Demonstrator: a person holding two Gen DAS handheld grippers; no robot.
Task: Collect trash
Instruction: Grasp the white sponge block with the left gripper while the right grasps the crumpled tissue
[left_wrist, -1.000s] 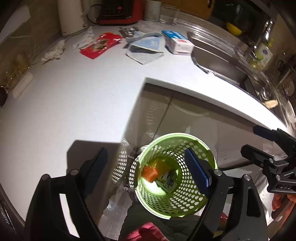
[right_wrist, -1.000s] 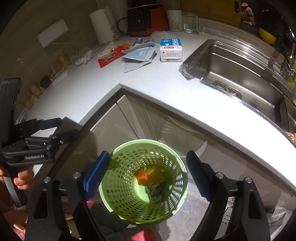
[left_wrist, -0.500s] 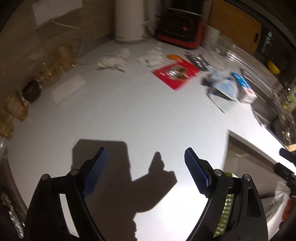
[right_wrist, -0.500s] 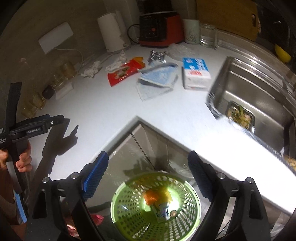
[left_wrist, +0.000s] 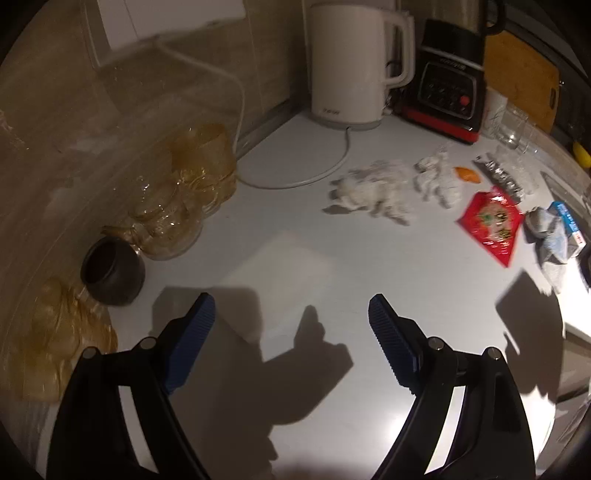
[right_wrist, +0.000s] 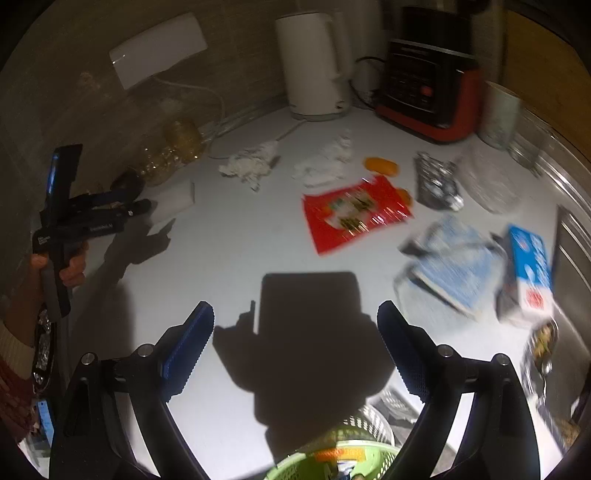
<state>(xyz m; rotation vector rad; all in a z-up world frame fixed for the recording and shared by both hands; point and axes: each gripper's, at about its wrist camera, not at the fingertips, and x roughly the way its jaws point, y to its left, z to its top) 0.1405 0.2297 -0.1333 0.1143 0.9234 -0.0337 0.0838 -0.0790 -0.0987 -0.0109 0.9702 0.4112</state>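
Both the left gripper (left_wrist: 291, 312) and the right gripper (right_wrist: 295, 319) are wide apart, holding nothing, over bare white counter (right_wrist: 229, 251). The red wrapper (right_wrist: 352, 212) lies ahead; the green basket (right_wrist: 332, 465) sits below the counter edge.

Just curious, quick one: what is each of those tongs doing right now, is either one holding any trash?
Left tongs: open, holding nothing, above the white counter.
Right tongs: open, holding nothing, above the counter.

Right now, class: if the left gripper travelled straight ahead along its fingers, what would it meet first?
Probably the flat white pad lying on the counter, just ahead between the open left gripper fingers. Depth is uncertain; if it passes above, the crumpled tissue lies beyond.
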